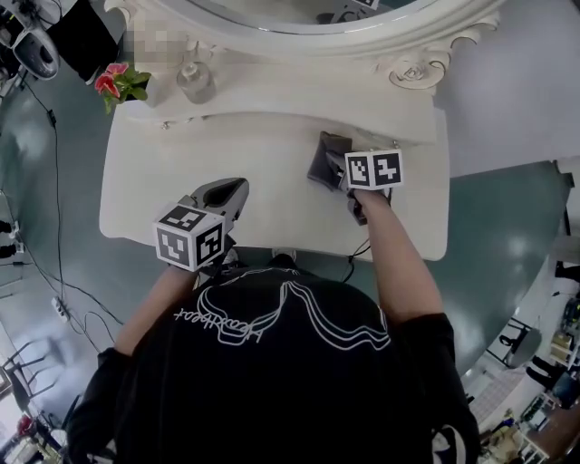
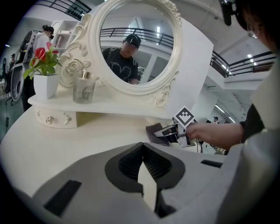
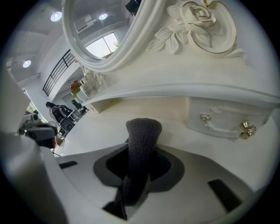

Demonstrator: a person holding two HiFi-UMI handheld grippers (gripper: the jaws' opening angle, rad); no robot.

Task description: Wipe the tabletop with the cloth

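Grey cloth is the one thing that matters on my head view. It lies bunched on the white table just below the right end of the mirror, pinched in my right claw. My left claw hangs over the table's front, below the mirror's left half and well apart from the cloth. I see no streaks, crumbs or damp marks on the top, so I cannot read how much has been wiped. My guess is that the work sits at the back right corner, with the broad middle, left side and front edge left to cover.

From the left gripper view, the left claw's pads meet at their tips with nothing between them, so it is closed and empty. Beyond it the right claw presses the cloth down on the table under the mirror's lower right rim.

From the right gripper view, the right claw is clamped tight on a fold of the cloth, which stands up between the pads. A drawer sits to the right under the mirror's frame.

Counted: one cloth, two claws, one mirror, one flower pot and one glass bottle, both left of the mirror, and one drawer on the right.
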